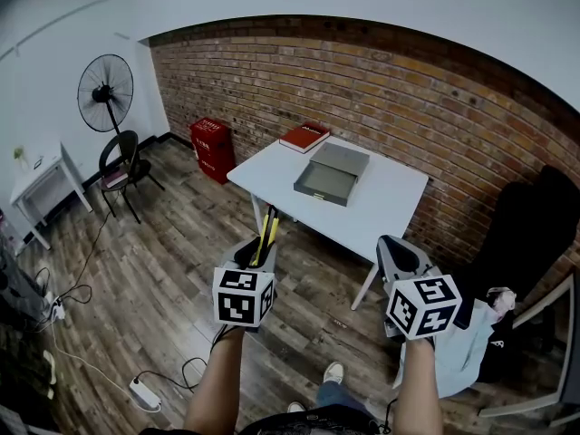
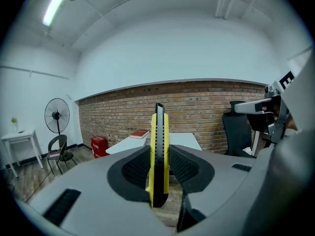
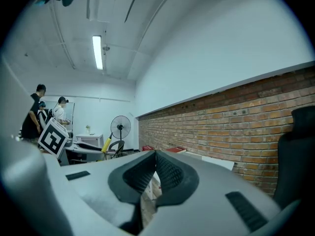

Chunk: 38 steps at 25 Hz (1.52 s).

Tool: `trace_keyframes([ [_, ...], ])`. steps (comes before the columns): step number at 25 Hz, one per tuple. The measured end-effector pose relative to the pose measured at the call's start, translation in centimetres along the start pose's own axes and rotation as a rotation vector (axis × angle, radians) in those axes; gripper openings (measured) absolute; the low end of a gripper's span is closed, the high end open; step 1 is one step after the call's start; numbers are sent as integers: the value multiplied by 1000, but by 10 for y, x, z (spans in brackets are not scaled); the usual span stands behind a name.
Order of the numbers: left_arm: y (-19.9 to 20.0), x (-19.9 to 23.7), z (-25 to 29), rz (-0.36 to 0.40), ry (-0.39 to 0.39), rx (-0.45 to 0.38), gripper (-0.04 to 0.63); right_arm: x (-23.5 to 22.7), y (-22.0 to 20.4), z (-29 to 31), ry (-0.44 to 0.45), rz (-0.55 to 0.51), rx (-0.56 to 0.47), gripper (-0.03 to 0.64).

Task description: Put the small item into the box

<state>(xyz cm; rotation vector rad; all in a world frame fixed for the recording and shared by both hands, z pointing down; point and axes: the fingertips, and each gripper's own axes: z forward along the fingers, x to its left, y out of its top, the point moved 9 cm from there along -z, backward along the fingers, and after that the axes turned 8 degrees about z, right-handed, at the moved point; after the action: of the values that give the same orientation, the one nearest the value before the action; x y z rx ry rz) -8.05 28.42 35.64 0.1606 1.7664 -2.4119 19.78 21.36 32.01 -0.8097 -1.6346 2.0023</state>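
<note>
A yellow and black utility knife (image 1: pixel 265 233) stands upright between the pads of my left gripper (image 1: pixel 258 245), which is shut on it. In the left gripper view the knife (image 2: pixel 159 156) fills the gap of the left gripper (image 2: pixel 160 167). Ahead, an open grey box (image 1: pixel 324 183) lies on the white table (image 1: pixel 390 198), well beyond both grippers. My right gripper (image 1: pixel 396 254) is held at the right, away from the table. In its own view the right gripper (image 3: pixel 154 163) has its pads meeting at the tips with nothing between them.
A red book (image 1: pixel 304 137) lies at the table's far corner. A black office chair (image 1: pixel 530 234) with cloth on it stands at the right. A fan (image 1: pixel 106 84), a dark chair (image 1: pixel 122 157) and a red bin (image 1: pixel 211 148) line the left and the brick wall. Cables and a power strip (image 1: pixel 145 392) lie on the floor.
</note>
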Motion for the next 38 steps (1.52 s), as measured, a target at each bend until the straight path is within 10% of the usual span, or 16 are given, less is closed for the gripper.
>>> trace_keyframes([
  [38,76,-1,244,38,49,53,132,-174,42,197,100,18,25,20],
])
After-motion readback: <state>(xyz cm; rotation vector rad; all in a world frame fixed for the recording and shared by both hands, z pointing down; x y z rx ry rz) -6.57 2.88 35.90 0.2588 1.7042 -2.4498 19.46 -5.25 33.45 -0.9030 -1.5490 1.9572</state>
